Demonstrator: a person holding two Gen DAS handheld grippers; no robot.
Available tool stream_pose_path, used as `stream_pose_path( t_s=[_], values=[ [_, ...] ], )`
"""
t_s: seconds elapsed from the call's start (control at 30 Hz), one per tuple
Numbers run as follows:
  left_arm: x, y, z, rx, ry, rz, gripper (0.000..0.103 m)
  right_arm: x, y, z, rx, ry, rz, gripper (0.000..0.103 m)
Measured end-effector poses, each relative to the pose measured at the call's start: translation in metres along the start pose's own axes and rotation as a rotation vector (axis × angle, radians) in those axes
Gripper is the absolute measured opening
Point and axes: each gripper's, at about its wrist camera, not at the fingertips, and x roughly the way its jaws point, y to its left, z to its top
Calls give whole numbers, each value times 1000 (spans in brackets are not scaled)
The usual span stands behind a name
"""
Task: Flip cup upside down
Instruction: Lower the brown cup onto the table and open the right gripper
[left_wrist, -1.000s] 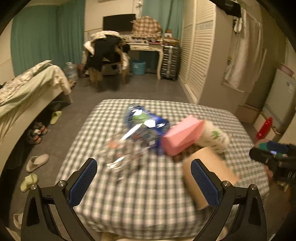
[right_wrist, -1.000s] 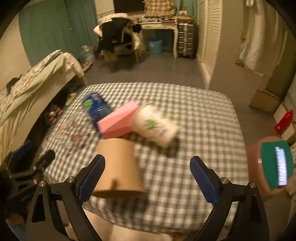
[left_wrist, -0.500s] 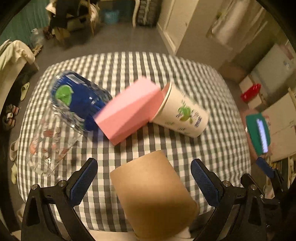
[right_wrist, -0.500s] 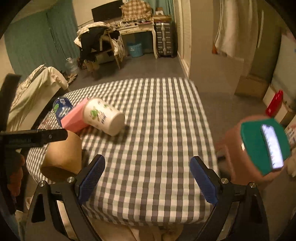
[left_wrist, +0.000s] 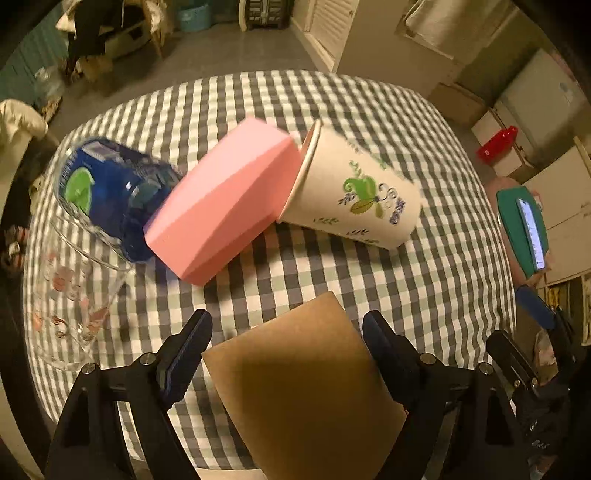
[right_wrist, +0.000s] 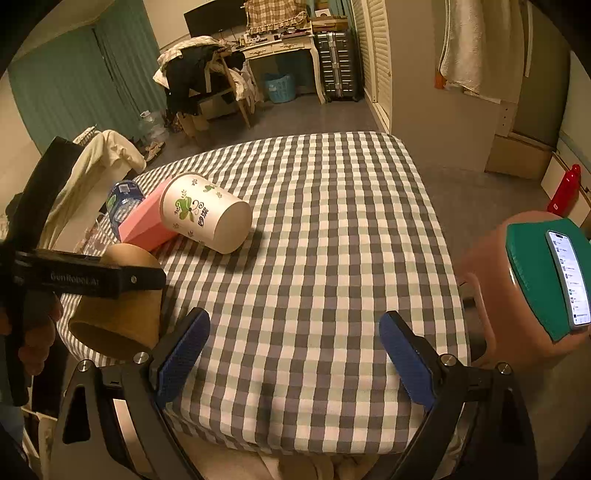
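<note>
A plain brown paper cup (left_wrist: 303, 384) lies on its side at the near edge of the checked table (left_wrist: 424, 295). My left gripper (left_wrist: 288, 354) straddles it, jaws open, pads beside its walls with small gaps. In the right wrist view the brown cup (right_wrist: 118, 314) sits under the left gripper's body (right_wrist: 88, 277), mouth toward the table edge. A white cup with leaf print (left_wrist: 354, 195) lies on its side further in; it also shows in the right wrist view (right_wrist: 207, 212). My right gripper (right_wrist: 295, 354) is open and empty over the table's near right part.
A pink box (left_wrist: 221, 199), a blue bottle (left_wrist: 107, 192) and a clear glass (left_wrist: 70, 299) lie left of the white cup. A brown stool with a green pad and a phone (right_wrist: 535, 288) stands right of the table. A red bottle (right_wrist: 563, 190) stands on the floor.
My left gripper has moved down and forward around the brown cup, jaws narrowing toward it. My right gripper has barely moved.
</note>
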Motion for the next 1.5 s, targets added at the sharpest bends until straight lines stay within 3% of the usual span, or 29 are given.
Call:
stream_pose_path(
  t_s=[0.07, 0.2, 0.33, 0.43, 0.57, 0.67, 1.03, 1.3, 1.5],
  values=[
    [-15, -5, 0, 24, -58, 25, 85, -1, -2, 0, 6, -3, -9, 93],
    [-51, -15, -1, 67, -251, 86, 85, -5, -2, -1, 18, -11, -23, 93],
    [-66, -25, -20, 113, -478, 215, 85, -12, 2, -3, 10, -33, -42, 93],
    [-57, -33, -36, 182, -589, 305, 85, -15, 8, -7, -10, -46, -63, 93],
    [-41, -33, -51, 169, -582, 244, 85, -14, 14, -13, -22, -37, -98, 93],
    [-45, -31, -65, 175, -635, 250, 85, -14, 19, -18, -33, -30, -100, 93],
    [-58, -32, -121, 210, -644, 250, 85, -29, 28, -22, -53, -56, -124, 93],
    [-60, -47, -128, 227, -657, 209, 85, -36, 28, -28, -45, -59, -138, 93],
    [-70, -39, -124, 178, -671, 157, 85, -44, 22, -32, -31, -68, -157, 93]
  ],
)
